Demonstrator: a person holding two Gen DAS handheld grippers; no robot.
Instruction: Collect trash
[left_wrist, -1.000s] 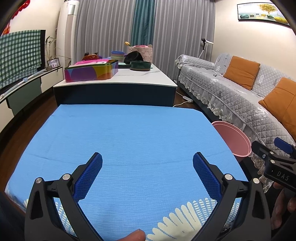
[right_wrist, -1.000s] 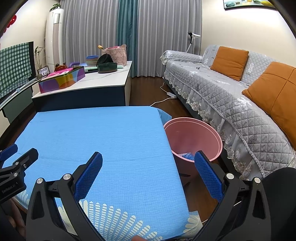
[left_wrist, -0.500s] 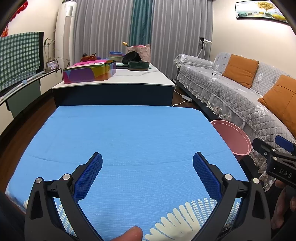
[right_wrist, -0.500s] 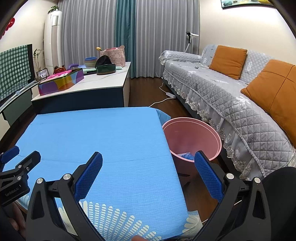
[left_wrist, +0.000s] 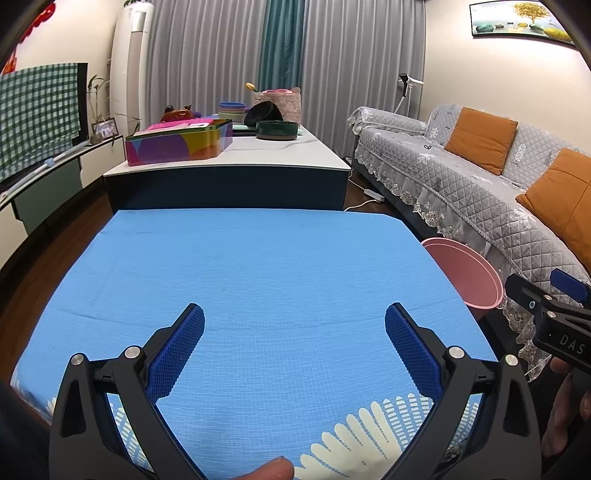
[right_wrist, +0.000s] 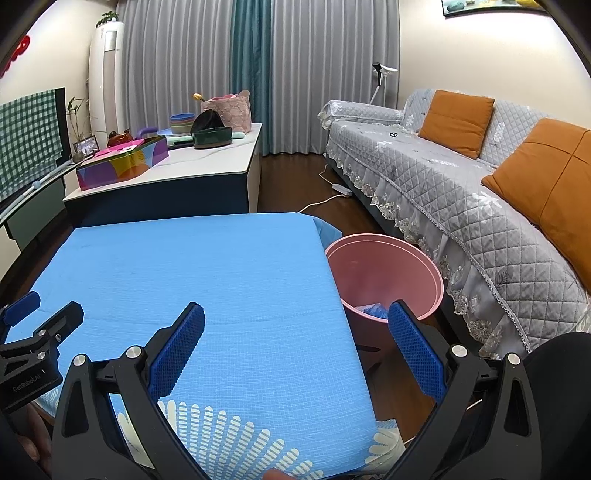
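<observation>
- The left tool (left_wrist: 294, 334) hovers over the near part of the blue cloth-covered tabletop (left_wrist: 258, 266), its blue ribbed pads spread wide with nothing between them.
- The right tool (right_wrist: 295, 332) is equally wide and empty, poised at the tabletop's right edge, one finger over the cloth and the other over the bin.
- No scrap of trash shows anywhere on the cloth in either view; only its white printed pattern lies at the near edge.
- The round pink plastic waste bin (right_wrist: 424, 273) stands on the floor just beside the tabletop's right side, and some crumpled blue scraps (right_wrist: 371, 308) lie at its bottom.
- Judging from this, collection looks finished or nearly so; whatever remains would be out of view.
- Farther off, a white-topped low cabinet (left_wrist: 258, 162) carries a multicoloured box (left_wrist: 177, 146) and a dark green bowl (left_wrist: 277, 129); a grey quilted sofa (right_wrist: 461, 192) with orange cushions runs along the right.
- Nothing blocks the path between cloth and bin.
</observation>
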